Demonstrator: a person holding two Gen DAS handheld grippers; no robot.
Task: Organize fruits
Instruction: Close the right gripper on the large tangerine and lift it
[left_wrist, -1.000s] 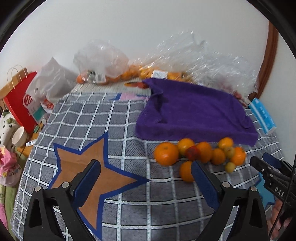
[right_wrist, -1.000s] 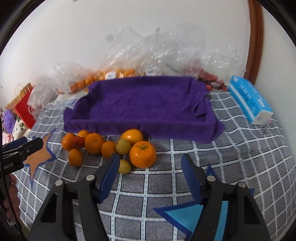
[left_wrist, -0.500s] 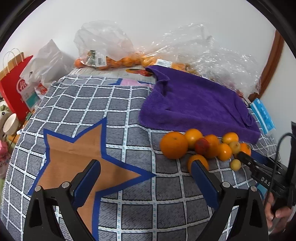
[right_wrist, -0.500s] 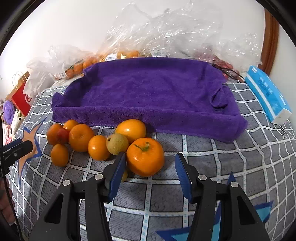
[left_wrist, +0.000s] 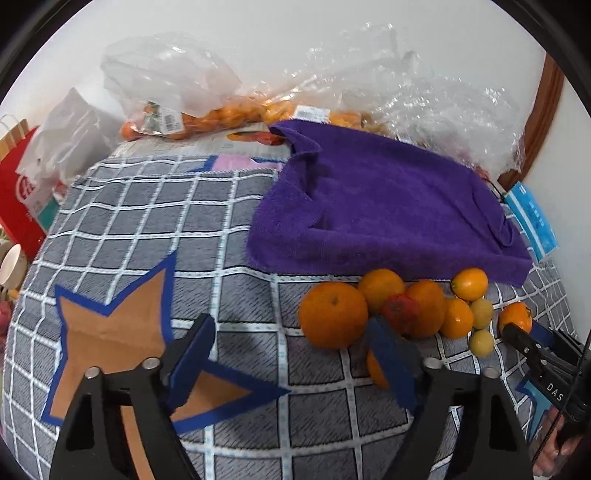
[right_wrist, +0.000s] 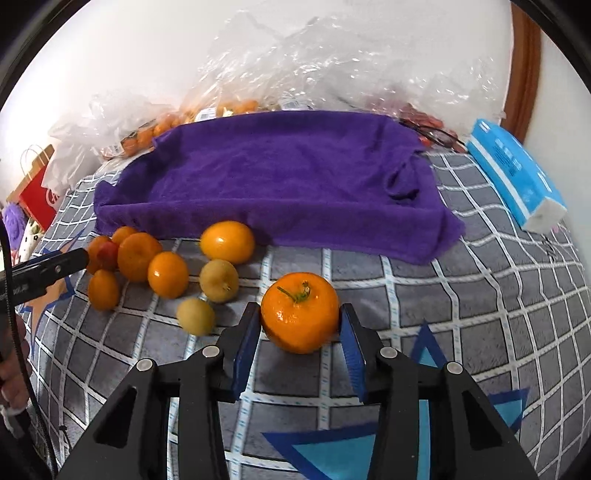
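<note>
At the near edge of the fruit cluster, between the right gripper's blue pads, sat the stemmed orange. Half a second earlier the jaws had stood wide with the fruit just ahead of them; now they had narrowed around it, each pad at or almost at its flank, though it still rested on the checked cloth. I judged this the closing moment of a grasp, with the lift not yet begun; whether the squeeze was firm could not be told.

At ten o'clock from that orange lay the rest of the pile: two pale yellow-green fruits, a glossy yellow-orange one against the towel's hem, and several mandarins with a small red fruit among them. The small pale fruit nearest the left pad looked blurred, perhaps nudged.

At twelve o'clock the purple towel lay spread and bare, the likely destination. Behind it were clear bags of fruit, and at two o'clock a blue tissue pack.

The left gripper had drawn closer to the pile's other side, its jaws released wide and empty, the right pad overlapping a small mandarin beside the large orange.
</note>
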